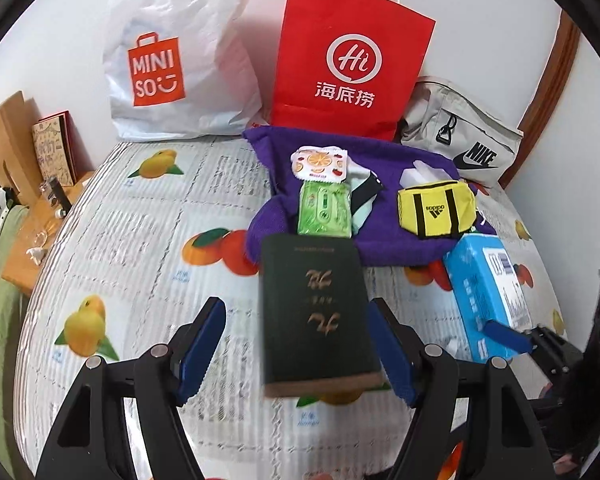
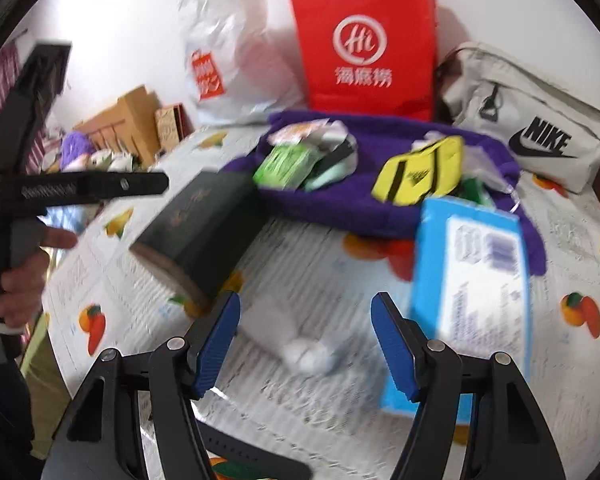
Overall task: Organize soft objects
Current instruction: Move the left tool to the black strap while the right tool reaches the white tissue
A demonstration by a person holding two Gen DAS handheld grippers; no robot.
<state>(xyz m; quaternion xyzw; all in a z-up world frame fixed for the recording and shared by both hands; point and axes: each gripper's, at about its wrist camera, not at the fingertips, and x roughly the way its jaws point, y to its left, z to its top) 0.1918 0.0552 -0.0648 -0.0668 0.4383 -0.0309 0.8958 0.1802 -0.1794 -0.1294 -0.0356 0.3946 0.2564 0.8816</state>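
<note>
Blue-padded fingers of the left gripper (image 1: 296, 344) stand spread wide, one on each side of a dark green box (image 1: 318, 312) with gold lettering; the right pad lies just beside the box edge, the left pad is apart, and no grip shows.

Right gripper (image 2: 305, 344): jaws likewise apart, holding nothing, over a blurred white item (image 2: 296, 340) on the fruit-print tablecloth (image 1: 140, 216).

Blue tissue pack (image 1: 488, 292): one, lying to the right of the green box, partly behind the right gripper's finger.

Purple towel (image 1: 384, 236): one, spread at the back of the table, bearing the soft goods:
- orange-slice printed sachet (image 1: 320, 162), one
- green wipes pack (image 1: 324, 210), one, directly beyond the dark box
- black-and-mint cloth item (image 1: 366, 196), one, type unclear
- yellow Adidas mini duffel (image 1: 436, 208), one, black straps

Against the wall: white Miniso bag (image 1: 180, 52), red paper bag (image 1: 348, 56), grey Nike bag (image 1: 464, 140); one of each.

Wooden side table (image 1: 32, 240) at left, cluttered.
</note>
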